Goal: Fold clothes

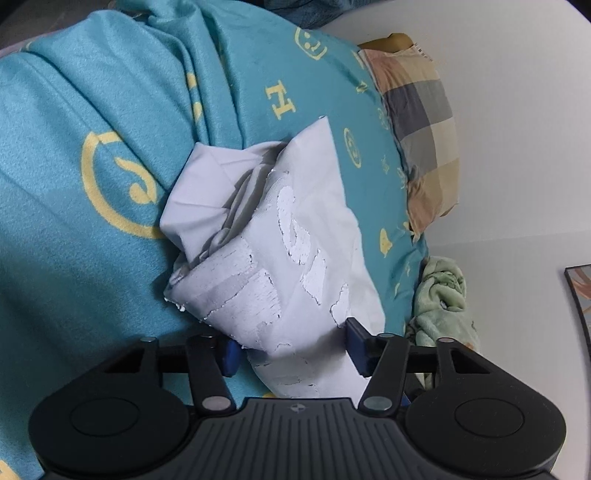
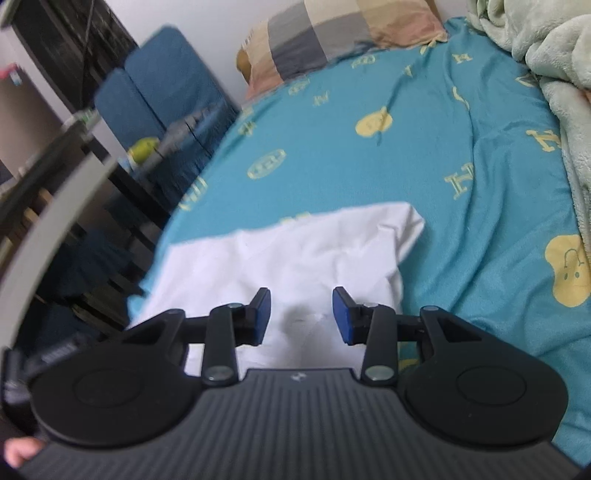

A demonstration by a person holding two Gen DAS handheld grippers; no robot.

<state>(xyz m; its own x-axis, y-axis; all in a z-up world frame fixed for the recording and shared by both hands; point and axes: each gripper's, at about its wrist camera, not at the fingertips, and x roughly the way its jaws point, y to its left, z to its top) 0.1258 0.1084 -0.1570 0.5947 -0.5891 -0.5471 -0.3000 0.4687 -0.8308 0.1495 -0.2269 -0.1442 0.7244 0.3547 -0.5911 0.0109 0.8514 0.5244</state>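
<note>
So we've got a white T-shirt (image 1: 280, 251) with a cracked, flaking white print sitting on the bed, on top of the teal bedsheet (image 1: 92, 221) with the yellow letters and smiley faces. In the left wrist view the shirt is bunched up and rumpled, running from the middle of the picture down to about 6 o'clock, right into the left gripper (image 1: 291, 350). Its jaws stand roughly half apart with a thick wad of the shirt filling the gap; both blue pads look to be touching fabric, so we read it as grasping the shirt, probably by a gathered edge so the rest can be pulled out flat.

The right gripper (image 2: 301, 317) is a different story. Its jaws are parted with nothing pinched between them, just hovering over a smoother, flatter stretch of the same white T-shirt (image 2: 295, 251), which fills the middle of that view and trails off toward 9 o'clock at the bed's edge. We can't tell whether the pads graze the cloth. Our guess is it's lined up to grab a second spot so both hands can spread the thing.

Around it: a checked pillow (image 2: 343, 33) up at 12 o'clock by the wall, and a pale green fleece blanket (image 2: 554, 74) heaped at 2 o'clock, well apart from the shirt, so there's room to lay it out. No neat fold is visible yet, so we'd say the folding is at an early stage.
</note>
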